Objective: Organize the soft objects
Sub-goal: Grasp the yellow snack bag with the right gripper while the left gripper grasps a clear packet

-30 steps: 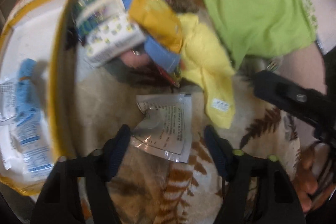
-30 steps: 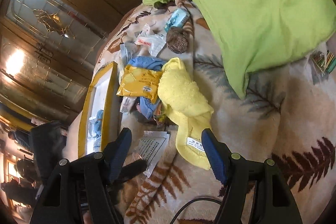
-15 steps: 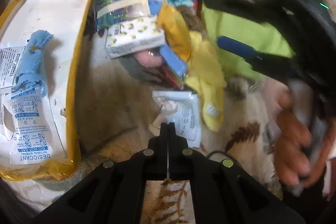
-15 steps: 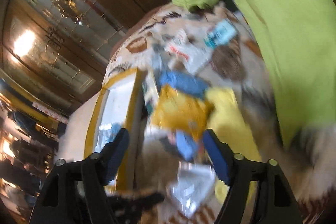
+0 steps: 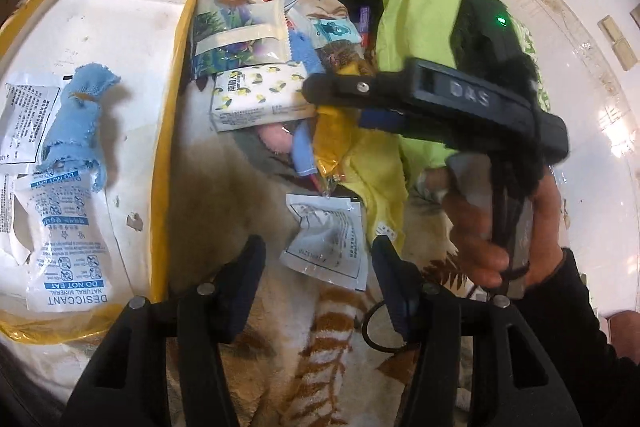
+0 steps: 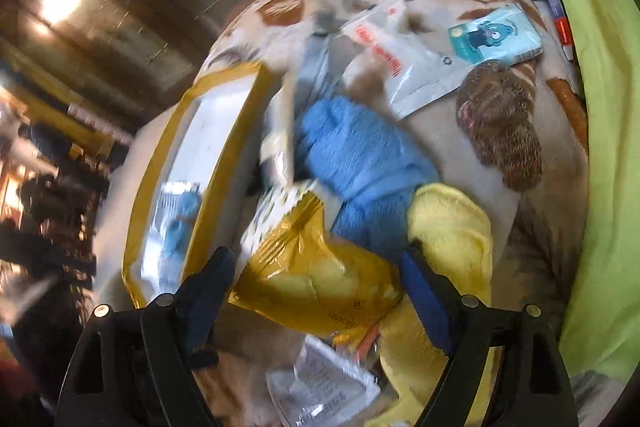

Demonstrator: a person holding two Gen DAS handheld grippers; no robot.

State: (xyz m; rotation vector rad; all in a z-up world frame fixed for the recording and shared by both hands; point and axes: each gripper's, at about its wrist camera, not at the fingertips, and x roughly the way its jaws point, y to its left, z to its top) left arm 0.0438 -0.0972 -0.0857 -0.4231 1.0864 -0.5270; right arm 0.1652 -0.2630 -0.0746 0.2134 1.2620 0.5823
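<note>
Sorting soft things from the pile on the fuzzy leaf blanket (image 5: 224,187) into the flat yellow-edged tray (image 5: 176,75), at nine o'clock.

Right gripper (image 6: 316,279): jaws just opened wide, around the crinkly yellow bag (image 6: 316,287), not squeezing yet. Next, probably: close gently, lift.

Left gripper (image 5: 318,259): jaws just opened again, empty, over a small shiny packet (image 5: 326,239).

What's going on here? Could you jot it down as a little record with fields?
Surface: leaf-patterned blanket
Tray: yellow-rimmed tray, holding a blue rag and a desiccant packet
Pile: yellow towel, blue cloth, yellow bag, tissue pack
Left gripper: open above a clear sachet
Right gripper: open, its fingers either side of the yellow bag
</note>
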